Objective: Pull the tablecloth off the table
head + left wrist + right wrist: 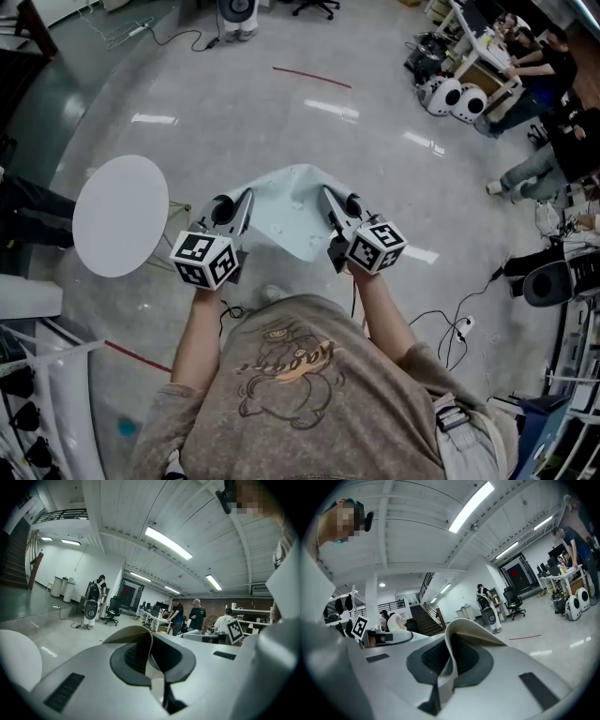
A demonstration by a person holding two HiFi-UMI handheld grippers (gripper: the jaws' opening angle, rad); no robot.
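Left gripper point(242, 208) and right gripper point(333, 208) are clamping the tablecloth point(292, 216) in closed fingers; lifting evenly is carrying it clear of the worktop point(120, 216).

Left gripper point(246, 201) at 11 o'clock of the torso, right gripper point(329, 200) at 1 o'clock. Both forearms extended forward. Each gripper's jaws clamped on tablecloth point(292, 220).

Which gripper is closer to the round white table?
The left gripper, shut on the tablecloth, hangs just beside the round table; the right gripper grips the cloth's other side, farther off.
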